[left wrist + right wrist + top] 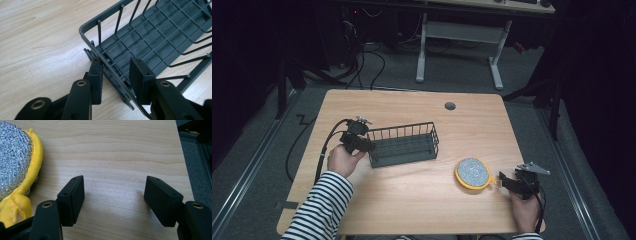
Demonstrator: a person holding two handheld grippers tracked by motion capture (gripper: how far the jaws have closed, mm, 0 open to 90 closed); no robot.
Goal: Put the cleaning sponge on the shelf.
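Currently left gripper (117, 77) jaws pinching basket (155, 37) end rim; right gripper (115, 200) jaws spread beside scrubber (15, 162) on bench (112, 152).

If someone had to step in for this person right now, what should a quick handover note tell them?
Left gripper: jaws straddle the end wall of the dark wire basket, one inside, one outside; a firm pinch can't be confirmed.
Right gripper: open, nothing between the jaws, low over the table just beside the yellow-rimmed round scrubber.
Done: basket end reached.
Left: probably pick up the scrubber, which lies outside the basket, and put it in.
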